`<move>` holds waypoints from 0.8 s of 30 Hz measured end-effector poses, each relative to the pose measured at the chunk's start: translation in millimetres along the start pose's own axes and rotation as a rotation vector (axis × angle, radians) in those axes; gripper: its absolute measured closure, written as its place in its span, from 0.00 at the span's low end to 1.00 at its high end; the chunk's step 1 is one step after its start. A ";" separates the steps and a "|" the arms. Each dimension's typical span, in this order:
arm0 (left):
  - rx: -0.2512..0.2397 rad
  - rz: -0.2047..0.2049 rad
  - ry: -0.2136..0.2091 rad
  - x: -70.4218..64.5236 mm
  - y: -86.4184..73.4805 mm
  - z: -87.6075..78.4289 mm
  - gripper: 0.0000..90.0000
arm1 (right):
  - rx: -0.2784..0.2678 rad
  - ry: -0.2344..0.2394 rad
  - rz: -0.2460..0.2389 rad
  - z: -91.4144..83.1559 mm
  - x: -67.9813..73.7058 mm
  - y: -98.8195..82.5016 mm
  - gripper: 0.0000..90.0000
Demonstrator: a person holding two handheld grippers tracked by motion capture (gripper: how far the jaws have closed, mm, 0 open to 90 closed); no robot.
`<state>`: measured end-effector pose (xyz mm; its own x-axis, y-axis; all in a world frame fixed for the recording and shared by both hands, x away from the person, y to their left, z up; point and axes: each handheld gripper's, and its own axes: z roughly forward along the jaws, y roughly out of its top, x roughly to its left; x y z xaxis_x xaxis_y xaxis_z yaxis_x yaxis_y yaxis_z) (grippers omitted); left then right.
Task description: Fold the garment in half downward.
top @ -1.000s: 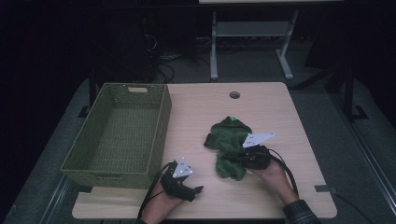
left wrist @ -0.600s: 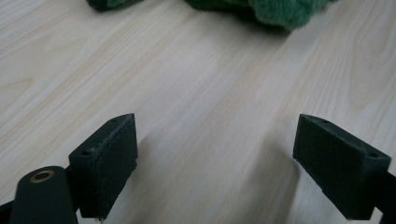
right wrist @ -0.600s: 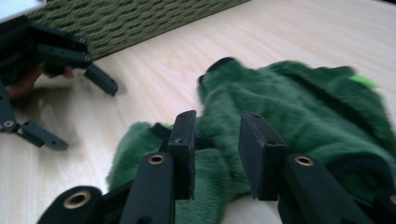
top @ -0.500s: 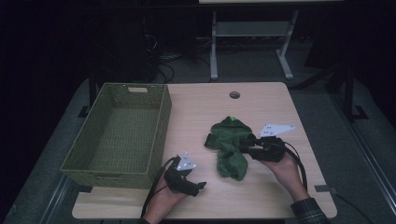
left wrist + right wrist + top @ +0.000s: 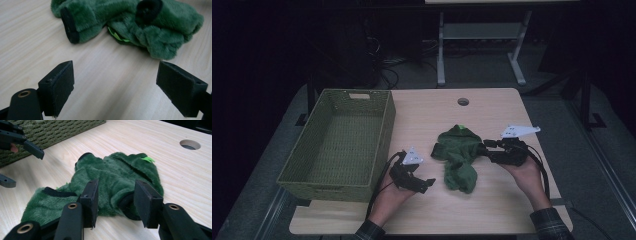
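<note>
— Woven green basket (image 5: 337,145) on the left side of the wooden table (image 5: 492,210), long side running away from the person. What comes next to it?

— Just right of the basket's near corner, the left gripper (image 5: 428,184), held in the person's left hand (image 5: 387,197). Its tips point right, toward the green plush garment (image 5: 458,155).

— And the jaws?

— Wide apart. In the left gripper view the left gripper (image 5: 115,82) has nothing but bare wood between its black pads; the garment (image 5: 130,27) lies beyond them, near but not touching (you can see two black cuffs and a bright green tag on it).

— Where exactly does the garment lie?

— Crumpled on the table, about the middle, well apart from the basket and nearer the person than the round hole (image 5: 463,101) in the tabletop.

— And to the right of it?

— The right gripper (image 5: 484,149), in the right hand (image 5: 527,172), pointing left at the garment's right edge. Its grey three-cornered plate sticks up above it.

— Clamped on the cloth?

— No. The jaws have just been opening. In the right gripper view the right gripper (image 5: 116,201) has its pads parted, with the fuzzy green fabric (image 5: 115,177) and one black cuff lying in the gap; whether the pads still brush the pile I cannot tell, but they aren't pinching it. The left gripper (image 5: 23,162) shows at the upper left there, in front of the basket (image 5: 50,130).
</note>
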<state>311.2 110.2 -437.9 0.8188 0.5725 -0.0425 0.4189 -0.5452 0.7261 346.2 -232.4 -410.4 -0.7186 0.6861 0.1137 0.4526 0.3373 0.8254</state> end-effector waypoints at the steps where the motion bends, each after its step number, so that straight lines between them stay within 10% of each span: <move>1: 0.000 0.002 0.000 1.1 1.4 0.0 0.16 | -0.003 -0.004 0.000 -0.4 -1.2 0.4 0.59; 24: -0.061 -0.002 0.023 44.0 63.5 19.9 0.32 | 0.023 -0.044 0.025 20.0 -31.7 24.2 0.58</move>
<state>381.7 88.6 -407.4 0.8084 0.5880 -0.0292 0.3955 -0.5057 0.7668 390.5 -233.1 -405.1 -0.6831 0.7222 0.1090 0.4825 0.3341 0.8097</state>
